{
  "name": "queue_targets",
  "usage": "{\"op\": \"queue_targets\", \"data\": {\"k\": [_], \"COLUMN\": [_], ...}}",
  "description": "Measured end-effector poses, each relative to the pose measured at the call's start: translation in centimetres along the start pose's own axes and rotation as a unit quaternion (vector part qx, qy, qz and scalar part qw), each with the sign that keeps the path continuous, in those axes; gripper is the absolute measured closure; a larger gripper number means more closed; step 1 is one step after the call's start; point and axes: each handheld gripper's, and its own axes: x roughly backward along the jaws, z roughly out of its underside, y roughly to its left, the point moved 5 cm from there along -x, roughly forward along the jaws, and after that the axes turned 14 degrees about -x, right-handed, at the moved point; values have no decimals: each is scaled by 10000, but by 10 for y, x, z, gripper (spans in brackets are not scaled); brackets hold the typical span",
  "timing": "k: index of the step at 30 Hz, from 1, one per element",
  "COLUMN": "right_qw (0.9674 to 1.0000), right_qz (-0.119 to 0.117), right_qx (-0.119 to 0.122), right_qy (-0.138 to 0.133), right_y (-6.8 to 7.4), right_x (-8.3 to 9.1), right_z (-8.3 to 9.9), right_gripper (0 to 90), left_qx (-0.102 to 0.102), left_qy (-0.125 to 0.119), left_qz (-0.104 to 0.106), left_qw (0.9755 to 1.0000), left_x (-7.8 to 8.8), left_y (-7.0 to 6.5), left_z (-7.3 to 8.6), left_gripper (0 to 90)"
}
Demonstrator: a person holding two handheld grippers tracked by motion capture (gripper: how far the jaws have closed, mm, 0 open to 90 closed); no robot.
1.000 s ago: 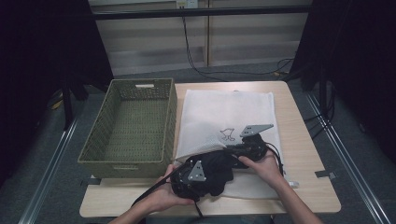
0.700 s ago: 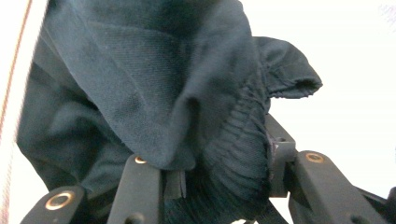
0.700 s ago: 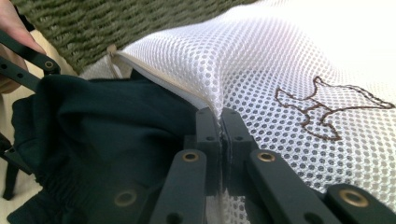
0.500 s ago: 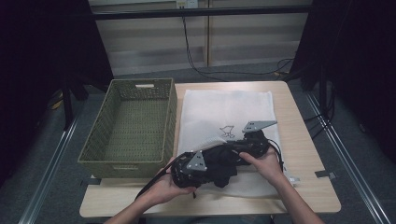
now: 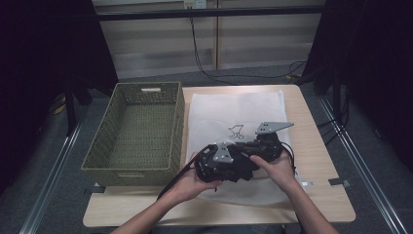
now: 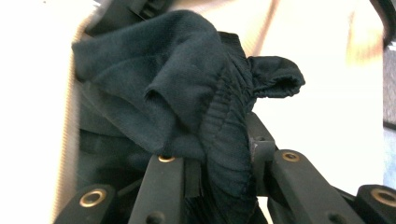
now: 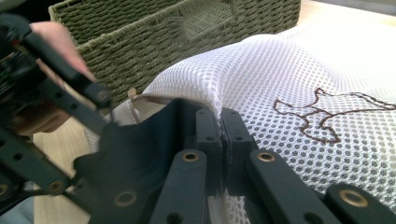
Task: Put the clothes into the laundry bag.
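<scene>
Left hand-held gripper (image 6: pixel 210 154) newly raised, just closed on black cloth (image 6: pixel 187 93); right hand-held gripper (image 7: pixel 219 126) pinching unlabelled mesh bag (image 7: pixel 299 79).

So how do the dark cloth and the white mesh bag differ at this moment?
The dark cloth is opaque, plain and bunched up between the left gripper's jaws. The white mesh bag is see-through netting with a brown outline figure, mostly spread flat on the table, its edge pinched by the right gripper. Both are soft fabric, each held by one gripper.

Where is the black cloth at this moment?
In the left gripper view the black cloth is pinched between the left gripper jaws, near the white mesh bag, right of the woven basket.
</scene>
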Motion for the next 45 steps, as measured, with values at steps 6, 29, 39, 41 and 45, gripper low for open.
{"op": "queue_targets", "data": {"k": [6,29,39,41,45], "right_qw": [9999,9984,9976,9975,9973], "right_qz": [-19,167,165,174,203], "right_qx": [-54,-50,-136,-138,-173], "right_qy": [-88,529,660,672,688], "right_y": [-3,-19,-26,-27,-27], "right_x": [7,-8,-11,-11,-11], "right_z": [-2,28,36,36,36], "right_gripper": [883,870,851,844,824], "left_qx": [282,745,713,771,718], "left_qy": [-59,-82,-191,-239,-367], "left_qz": [204,556,434,463,409], "left_qw": [9994,9956,9963,9957,9959], "left_x": [-24,-34,-1,6,20], "left_y": [3,-9,-22,-26,-37], "left_z": [14,33,42,44,49], "left_gripper": [735,491,291,272,273]}}
